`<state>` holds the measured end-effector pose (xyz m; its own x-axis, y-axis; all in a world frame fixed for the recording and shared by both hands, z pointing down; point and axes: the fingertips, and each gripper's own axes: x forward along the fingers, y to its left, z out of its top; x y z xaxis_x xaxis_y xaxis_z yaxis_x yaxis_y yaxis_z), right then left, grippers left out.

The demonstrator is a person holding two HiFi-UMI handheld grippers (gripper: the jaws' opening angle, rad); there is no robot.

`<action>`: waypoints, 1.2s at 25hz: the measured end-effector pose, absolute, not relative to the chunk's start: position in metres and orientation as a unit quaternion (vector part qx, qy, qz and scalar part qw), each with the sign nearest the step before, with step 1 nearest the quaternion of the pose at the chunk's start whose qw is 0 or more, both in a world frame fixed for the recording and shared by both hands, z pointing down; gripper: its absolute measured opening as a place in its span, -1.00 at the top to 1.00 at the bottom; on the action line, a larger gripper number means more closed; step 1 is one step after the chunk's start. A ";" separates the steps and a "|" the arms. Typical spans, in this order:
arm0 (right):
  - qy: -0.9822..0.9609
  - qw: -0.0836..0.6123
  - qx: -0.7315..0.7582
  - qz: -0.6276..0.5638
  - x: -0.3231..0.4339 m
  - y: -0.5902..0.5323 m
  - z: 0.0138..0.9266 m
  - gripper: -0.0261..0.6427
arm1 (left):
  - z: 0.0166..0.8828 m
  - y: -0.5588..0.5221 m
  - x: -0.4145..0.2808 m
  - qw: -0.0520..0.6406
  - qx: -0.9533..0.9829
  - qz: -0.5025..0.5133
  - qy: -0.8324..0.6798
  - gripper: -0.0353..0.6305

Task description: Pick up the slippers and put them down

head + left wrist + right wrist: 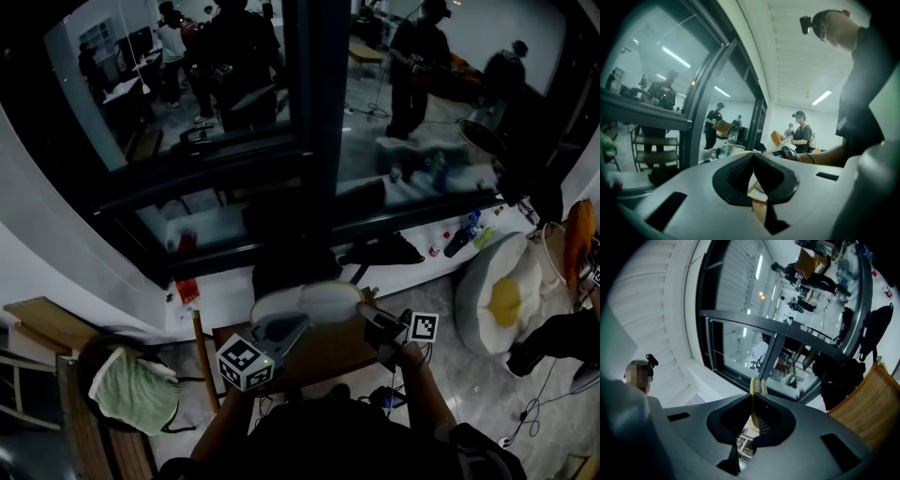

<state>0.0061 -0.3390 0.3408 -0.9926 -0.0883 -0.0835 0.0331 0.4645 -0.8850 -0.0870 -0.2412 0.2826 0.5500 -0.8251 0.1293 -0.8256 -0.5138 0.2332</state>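
Left gripper (752, 158) clamped on slippers' (314, 300) thin edge | right gripper (757, 397) pinched shut opposite | pair held level over wooden table (328, 361), probably to land flat

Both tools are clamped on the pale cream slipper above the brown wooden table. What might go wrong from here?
1. The right tool pinches only a thin edge of the pale cream slipper, so it may slip free.
2. The left tool grips the opposite end; pulling the hands apart might tug it loose.
3. The brown wooden table looks small, so a careless release may drop it off the edge.
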 end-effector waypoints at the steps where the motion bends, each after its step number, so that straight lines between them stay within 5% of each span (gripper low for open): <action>1: 0.853 0.058 -0.017 -0.518 0.006 -0.339 0.341 0.81 | 0.283 -0.241 -0.087 0.136 0.869 0.000 -0.475 0.86; 16: 0.840 0.032 -0.038 -0.541 0.022 -0.332 0.384 0.81 | 0.317 -0.229 -0.083 0.173 0.862 0.002 -0.477 0.86; 30: 0.786 -0.021 -0.060 -0.615 0.025 -0.327 0.522 0.81 | 0.448 -0.213 -0.092 0.288 0.828 0.001 -0.481 0.86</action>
<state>0.0249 -0.3274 0.5224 -0.9919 -0.0680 0.1075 -0.1207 0.2361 -0.9642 -0.0923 -0.2129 0.4476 0.5366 -0.7965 0.2786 -0.7972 -0.3702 0.4769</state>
